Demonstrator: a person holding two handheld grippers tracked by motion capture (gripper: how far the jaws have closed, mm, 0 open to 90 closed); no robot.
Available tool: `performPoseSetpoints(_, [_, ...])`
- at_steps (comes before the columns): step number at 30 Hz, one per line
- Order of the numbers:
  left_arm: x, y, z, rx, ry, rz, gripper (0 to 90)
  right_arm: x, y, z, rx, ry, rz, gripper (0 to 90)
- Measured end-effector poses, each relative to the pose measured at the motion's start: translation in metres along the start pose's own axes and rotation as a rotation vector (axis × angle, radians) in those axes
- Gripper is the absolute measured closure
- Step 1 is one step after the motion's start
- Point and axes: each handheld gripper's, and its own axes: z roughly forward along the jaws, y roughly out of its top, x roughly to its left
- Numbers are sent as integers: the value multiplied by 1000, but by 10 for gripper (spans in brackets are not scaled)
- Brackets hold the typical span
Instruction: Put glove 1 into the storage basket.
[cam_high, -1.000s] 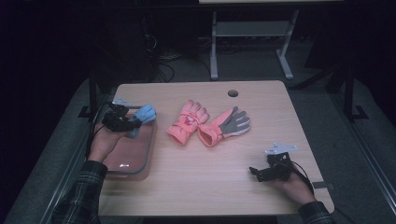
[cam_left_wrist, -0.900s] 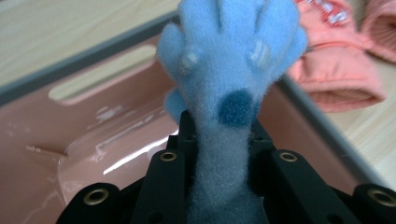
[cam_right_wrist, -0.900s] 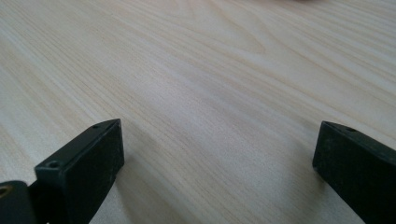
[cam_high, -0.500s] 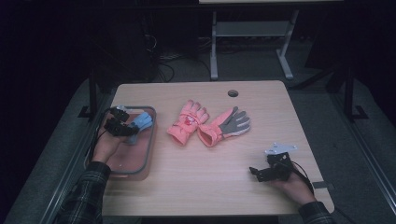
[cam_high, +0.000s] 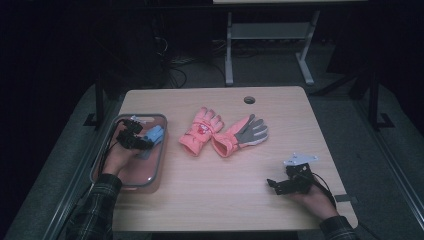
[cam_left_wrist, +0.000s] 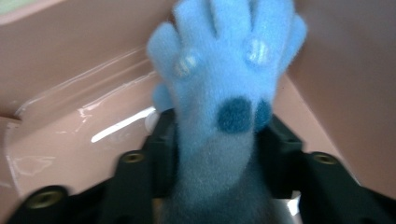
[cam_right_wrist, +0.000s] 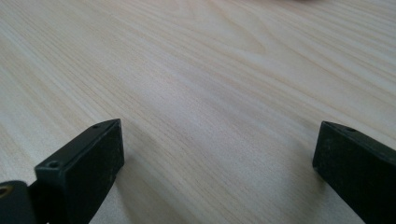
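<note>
High view: left gripper (cam_high: 142, 141) sits low inside the pink plastic bin (cam_high: 100, 162) at the table's left edge, with the light blue fleece glove (cam_high: 152, 136) at its tip. Left gripper view: glove (cam_left_wrist: 231, 88) lies between the black jaws, fingers pointing away over the bin floor (cam_left_wrist: 70, 140). Jaws have just been opening; they now stand apart, the cuff lying loose between them and no longer clamped.

Step in hand, as judged: releasing the blue glove into the bin. To do it well, open wide enough that the fleece does not cling to a pad, then lift straight up so the cuff is not dragged back over the rim. Glove fingers lie near the far wall; a sideways exit could flip them out.

Right gripper (cam_high: 287, 184) rests near the table's front right, jaws wide apart on bare wood, holding nothing.

Surface: pale wood-grain table (cam_high: 215, 200) with a cable hole (cam_high: 249, 99) at the far edge. Pair of salmon-pink ski gloves (cam_high: 220, 132) lies mid-table, well apart from the bin. Room is dark; a metal stand (cam_high: 265, 35) and floor cables sit behind.
</note>
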Motion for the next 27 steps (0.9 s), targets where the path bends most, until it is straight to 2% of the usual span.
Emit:
performPoseSetpoints(6, [2, 0, -6, -24, 13, -8, 266, 0, 0, 0, 0, 0, 0, 13])
performPoseSetpoints(10, [4, 0, -17, -81, 17, -26, 204, 0, 0, 0, 0, 0, 0, 13])
performPoseSetpoints(16, [0, 3, -35, -125, 14, -14, 171, 0, 0, 0, 0, 0, 0, 13])
performPoseSetpoints(20, [-5, 6, -47, -160, -10, -13, 169, 0, 0, 0, 0, 0, 0, 13])
performPoseSetpoints(24, [-16, 10, -59, -201, -42, -15, 161, 0, 0, 0, 0, 0, 0, 13])
performPoseSetpoints(27, [-28, 13, -64, -214, -69, 12, 152, 0, 0, 0, 0, 0, 0, 13])
